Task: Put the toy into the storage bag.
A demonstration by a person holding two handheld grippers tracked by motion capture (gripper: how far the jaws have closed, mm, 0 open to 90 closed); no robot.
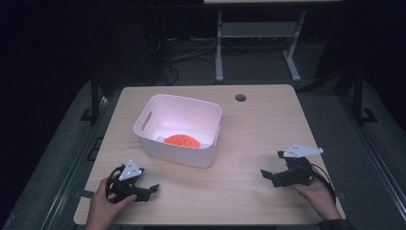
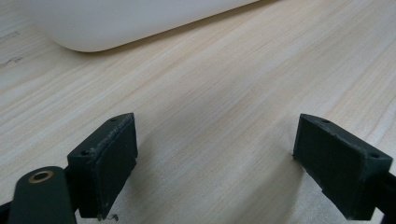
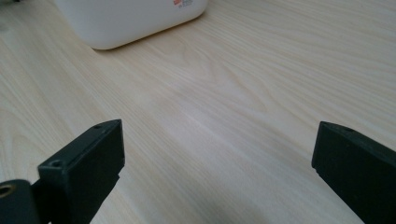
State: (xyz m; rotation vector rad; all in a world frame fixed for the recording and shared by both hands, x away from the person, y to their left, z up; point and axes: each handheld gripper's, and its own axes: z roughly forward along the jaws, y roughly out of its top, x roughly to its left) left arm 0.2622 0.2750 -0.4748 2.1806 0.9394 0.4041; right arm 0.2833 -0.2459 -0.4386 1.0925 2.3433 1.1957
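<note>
A white plastic bin (image 1: 178, 130) stands on the wooden table (image 1: 258, 124), left of centre, with an orange rounded object (image 1: 182, 140) lying inside on its floor. My left gripper (image 1: 152, 188) rests low near the table's front left, below the bin, open with nothing between its jaws (image 2: 215, 163). My right gripper (image 1: 268, 175) sits at the front right, also open and empty (image 3: 217, 172). The bin's lower wall (image 2: 116, 23) shows at the top of the left gripper view, and its corner (image 3: 126, 18) at the top of the right gripper view.
A round cable hole (image 1: 241, 97) is in the table's far edge. Beyond the table, a white desk frame (image 1: 258, 38) and cables lie on the dark floor. Bare wood stretches between the two grippers and right of the bin.
</note>
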